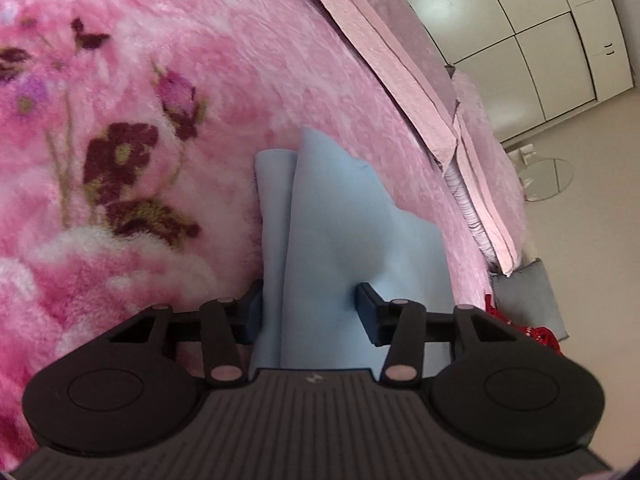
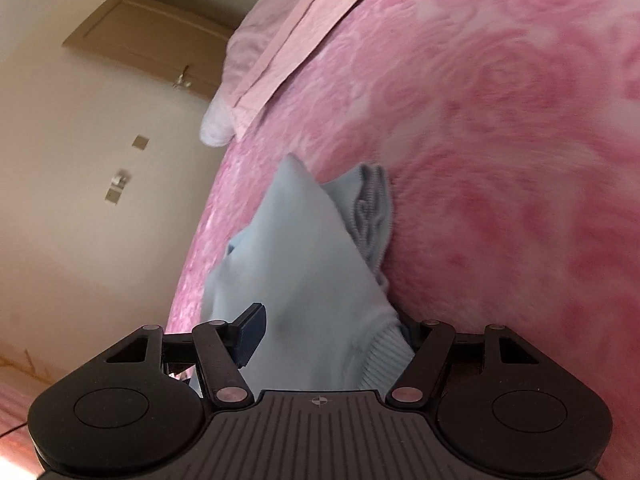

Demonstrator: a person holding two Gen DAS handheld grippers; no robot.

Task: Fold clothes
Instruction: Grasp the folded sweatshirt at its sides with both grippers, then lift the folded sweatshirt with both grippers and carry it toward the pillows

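Left wrist view: one light blue garment (image 1: 340,232) on pink blanket (image 1: 160,100); left gripper (image 1: 310,312) fingers either side of a fold, grip unclear. Right wrist view: right gripper (image 2: 332,332) fingers grasping the garment (image 2: 304,264).

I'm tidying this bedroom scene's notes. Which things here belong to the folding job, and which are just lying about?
Part of the job:
light blue garment
left tongs
right tongs
pink floral blanket, the surface it is folded on

Just lying about:
grey cushion
red item
round glass table
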